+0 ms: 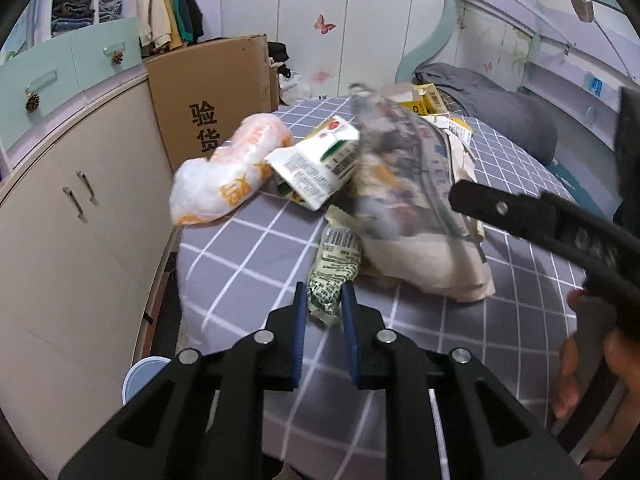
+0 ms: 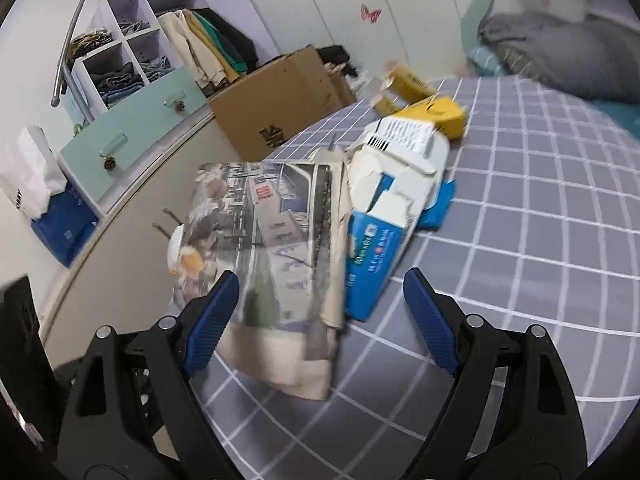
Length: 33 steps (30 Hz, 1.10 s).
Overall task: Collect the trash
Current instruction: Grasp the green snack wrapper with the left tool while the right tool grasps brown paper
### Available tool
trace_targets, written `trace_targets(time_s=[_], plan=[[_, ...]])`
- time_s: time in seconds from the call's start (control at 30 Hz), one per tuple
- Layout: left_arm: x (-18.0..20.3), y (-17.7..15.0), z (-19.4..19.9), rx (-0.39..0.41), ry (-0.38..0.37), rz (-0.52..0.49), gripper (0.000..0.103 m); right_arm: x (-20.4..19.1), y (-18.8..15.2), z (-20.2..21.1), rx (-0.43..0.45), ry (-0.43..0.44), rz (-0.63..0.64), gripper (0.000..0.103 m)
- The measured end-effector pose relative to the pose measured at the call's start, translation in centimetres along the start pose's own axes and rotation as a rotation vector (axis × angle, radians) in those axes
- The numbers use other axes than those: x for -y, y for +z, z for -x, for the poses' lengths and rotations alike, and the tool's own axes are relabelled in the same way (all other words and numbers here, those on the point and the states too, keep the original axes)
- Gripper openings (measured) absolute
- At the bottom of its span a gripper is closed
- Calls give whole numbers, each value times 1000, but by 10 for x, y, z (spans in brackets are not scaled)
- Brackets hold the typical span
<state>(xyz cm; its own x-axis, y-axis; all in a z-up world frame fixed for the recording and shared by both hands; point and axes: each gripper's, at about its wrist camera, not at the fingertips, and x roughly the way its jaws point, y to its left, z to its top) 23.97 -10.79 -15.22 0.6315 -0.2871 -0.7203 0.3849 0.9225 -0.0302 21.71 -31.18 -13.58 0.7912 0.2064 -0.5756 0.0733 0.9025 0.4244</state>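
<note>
On the bed (image 1: 248,248), piled toward its left edge: plastic bag (image 1: 224,176) leftmost, carton (image 1: 316,164) just right of it, newspaper (image 1: 404,184) right again, wrapper (image 1: 332,268) in front, cardboard box (image 1: 208,96) behind, off the bed.

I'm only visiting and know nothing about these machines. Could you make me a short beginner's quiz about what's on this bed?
1. True or false: the right gripper is clamped on the newspaper.
2. What sits between the pads of the left gripper? A) green and white wrapper B) yellow box C) pillow
3. Fill in: the large brown box beside the bed is made of ____.

Key:
1. False; it is wide open, with the newspaper's end between its pads.
2. A, the green and white wrapper, pinched at its near end.
3. Cardboard.
</note>
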Motion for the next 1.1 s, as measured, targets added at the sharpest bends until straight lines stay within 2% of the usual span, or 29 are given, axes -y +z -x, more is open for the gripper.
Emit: trace_targets(time_s=[0.1,0.3,0.43,0.57,0.73,0.87,1.1], plan=[[-10,-4,7,8,-16,22,16,-9,-3,-2,-11,-5,22,82],[-24,-13,16,32,5,51,16,-5,-12,-8,-57,63,-46,82],[-36,-17,19,34,9,98,16,-6,-17,-6,-58,70,-66,82],[-44,-19,22,47,72,124,16,-6,-21,-4,-52,83,-87,82],[-52,-21,14,21,82,138,16,-8,-17,-11,-66,96,-81,82],[-58,-23,7,3,79,151,16,-19,-16,-17,-73,65,-30,82],[-67,-28,6,10,116,150,16,-26,-23,-18,-83,121,-50,81]])
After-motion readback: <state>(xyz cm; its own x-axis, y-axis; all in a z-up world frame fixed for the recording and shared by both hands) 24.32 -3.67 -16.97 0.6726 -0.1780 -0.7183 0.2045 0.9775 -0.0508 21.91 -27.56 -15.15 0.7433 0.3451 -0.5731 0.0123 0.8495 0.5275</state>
